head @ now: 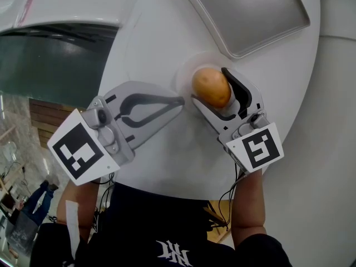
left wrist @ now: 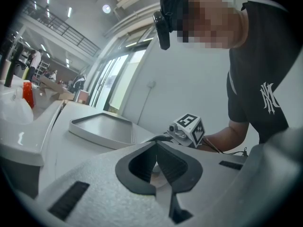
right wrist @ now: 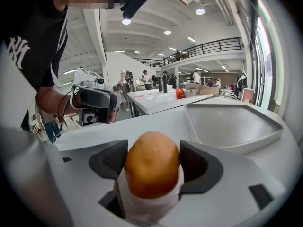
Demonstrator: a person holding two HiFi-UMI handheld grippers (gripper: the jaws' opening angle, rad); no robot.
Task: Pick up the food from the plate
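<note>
1. Your right gripper [head: 207, 83] is closed on the potato [head: 211, 87]. One black pad lies against each side of it, and the potato fills the gap between the jaws, which stand wide because of it.
2. The potato stands on end on the small white plate [head: 183, 74]. Its lower end rests on the plate, so you have it gripped but it is not lifted off.
3. The plate sits on the round white table [head: 161, 43], near the middle of the part you can see. It is just beside the near corner of the grey tray [head: 245, 10], which lies farther from you.
4. Your left gripper [head: 179, 100] is closed with nothing in it. The jaw tips meet at the front, and only a loop-shaped gap shows behind them.
5. The tips of the left gripper point at the left rim of the plate and sit just beside it. You cannot tell from any view whether they touch the rim.
6. Both grippers are low over the table, side by side. Their marker cubes are at the ends nearest your body, and the left one is clear of the potato.
</note>
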